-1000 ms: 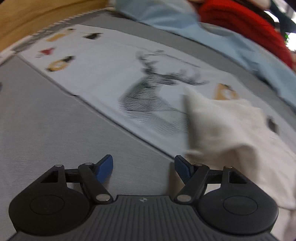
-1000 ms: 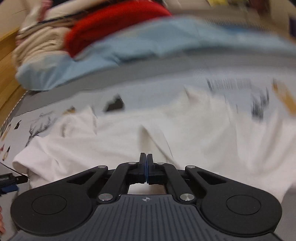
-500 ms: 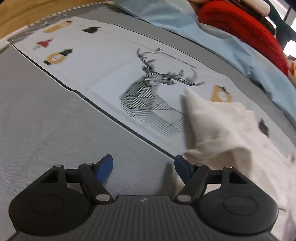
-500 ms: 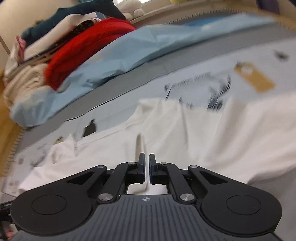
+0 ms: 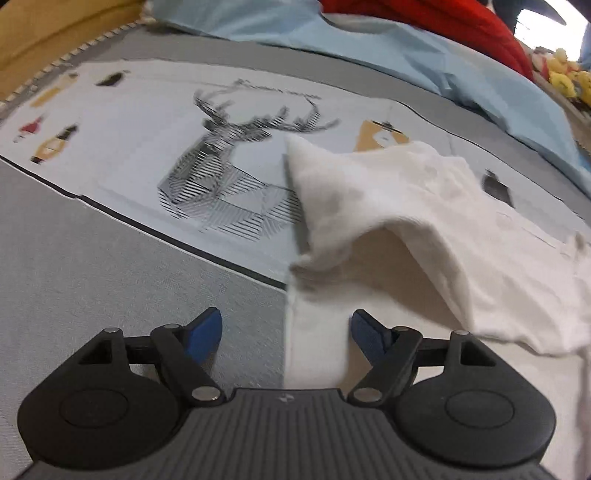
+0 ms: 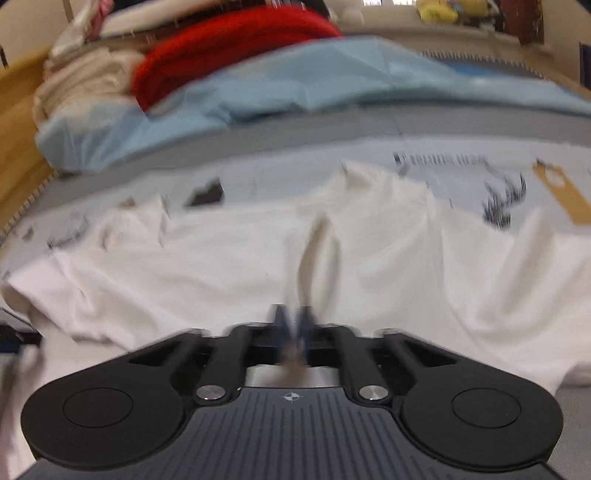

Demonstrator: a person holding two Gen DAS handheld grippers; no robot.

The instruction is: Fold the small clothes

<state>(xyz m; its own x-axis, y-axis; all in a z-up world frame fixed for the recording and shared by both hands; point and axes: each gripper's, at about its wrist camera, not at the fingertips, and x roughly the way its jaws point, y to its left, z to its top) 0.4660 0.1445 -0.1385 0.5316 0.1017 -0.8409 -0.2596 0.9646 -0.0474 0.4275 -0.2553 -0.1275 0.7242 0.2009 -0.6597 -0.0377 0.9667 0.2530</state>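
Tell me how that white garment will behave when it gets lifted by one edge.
The white garment will probably flop and sag, since it already lies in soft humps and folds. It looks thin and light, so little effort should lift it. On the printed mat it may drag and bunch rather than slide flat.

We get soft, even indoor light in both views, with a blown-out window patch at 1 o'clock on the left wrist. Fisheye bends the edges. Right wrist is heavily motion-blurred; left is mildly smeared. Faint shadow sits under the white garment fold.
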